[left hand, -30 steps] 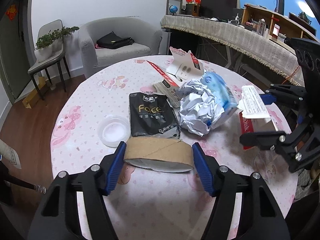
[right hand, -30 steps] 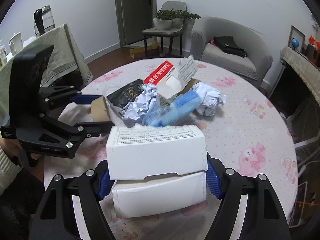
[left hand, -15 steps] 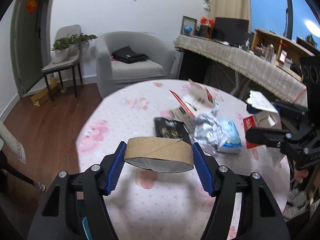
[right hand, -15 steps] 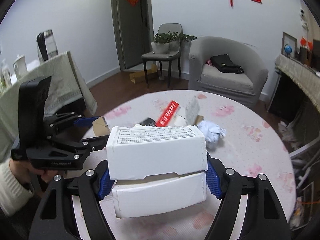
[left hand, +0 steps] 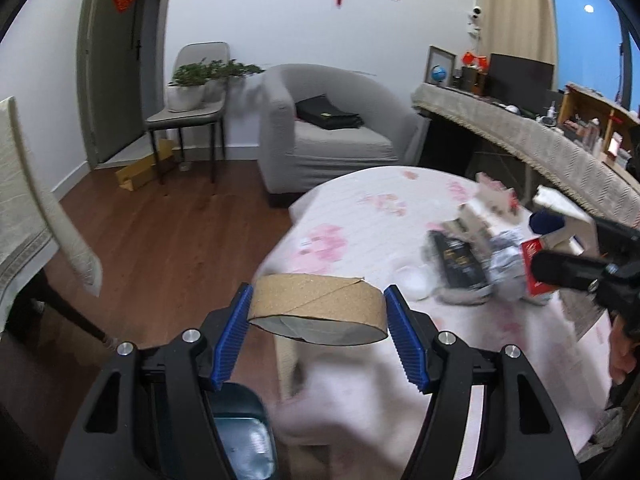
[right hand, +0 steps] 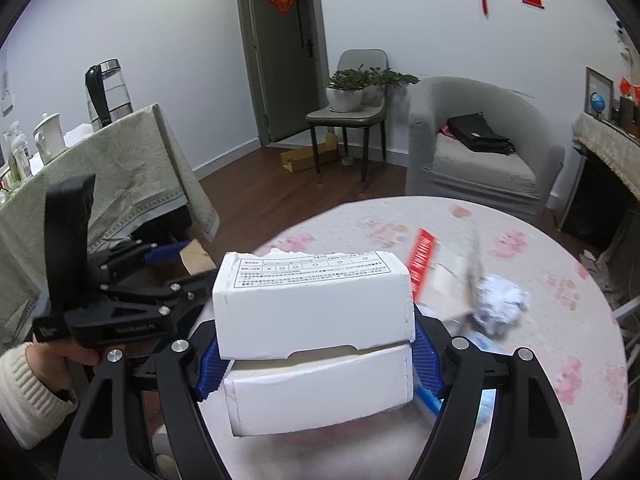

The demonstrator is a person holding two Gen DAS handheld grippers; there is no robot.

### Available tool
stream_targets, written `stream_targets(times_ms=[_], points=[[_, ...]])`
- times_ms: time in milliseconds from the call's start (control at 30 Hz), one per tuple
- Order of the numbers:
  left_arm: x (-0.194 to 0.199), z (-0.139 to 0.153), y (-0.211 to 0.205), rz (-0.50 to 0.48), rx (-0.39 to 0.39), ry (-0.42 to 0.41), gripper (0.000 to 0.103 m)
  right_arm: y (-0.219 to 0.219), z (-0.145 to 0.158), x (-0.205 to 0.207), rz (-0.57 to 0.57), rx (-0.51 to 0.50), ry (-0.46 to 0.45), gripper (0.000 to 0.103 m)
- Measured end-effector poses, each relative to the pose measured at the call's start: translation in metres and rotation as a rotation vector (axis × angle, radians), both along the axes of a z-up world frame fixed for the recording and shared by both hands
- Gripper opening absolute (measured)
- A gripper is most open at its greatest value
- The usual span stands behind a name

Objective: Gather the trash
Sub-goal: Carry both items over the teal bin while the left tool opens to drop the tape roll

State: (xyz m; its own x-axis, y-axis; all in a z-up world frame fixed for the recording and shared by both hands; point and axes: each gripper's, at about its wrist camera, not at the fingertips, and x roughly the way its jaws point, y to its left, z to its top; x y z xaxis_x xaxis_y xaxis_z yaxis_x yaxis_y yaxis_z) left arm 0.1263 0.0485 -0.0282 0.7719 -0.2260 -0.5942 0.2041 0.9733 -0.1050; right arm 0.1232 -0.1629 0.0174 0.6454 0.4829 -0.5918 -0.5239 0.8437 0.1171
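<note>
My left gripper is shut on a brown cardboard tape ring and holds it in the air past the left edge of the round table. My right gripper is shut on a torn white cardboard box, held above the table. More trash lies on the table: a black packet, crumpled paper, a red and white carton and a clear round lid. The left gripper also shows at the left of the right wrist view.
A teal bin sits below the left gripper, by the table edge. A cloth-covered side table stands at the left. A grey armchair, a chair with potted plants and a long desk stand beyond.
Both grippers have lifted and pulled back to the left with their loads. The tape ring has gone from over the table to past its left edge, above the bin.
</note>
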Motion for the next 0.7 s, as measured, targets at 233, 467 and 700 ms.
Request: stream_targets(times_ms=[233,467,700], points=[[-0.006,-0.013,0.043,0.044,0.008,0.036,0.069,0.049,0.001,0.003,0.067,0.023,0.002,0.076],[-0.011,-0.038,0.089,0.107,0.011,0.126,0.069,0.094,-0.004,0.006,0.128,0.033,0.016,0.076],[-0.015,-0.064,0.12,0.118,0.011,0.203,0.069,0.131,-0.01,0.009,0.167,0.037,0.036,0.076]])
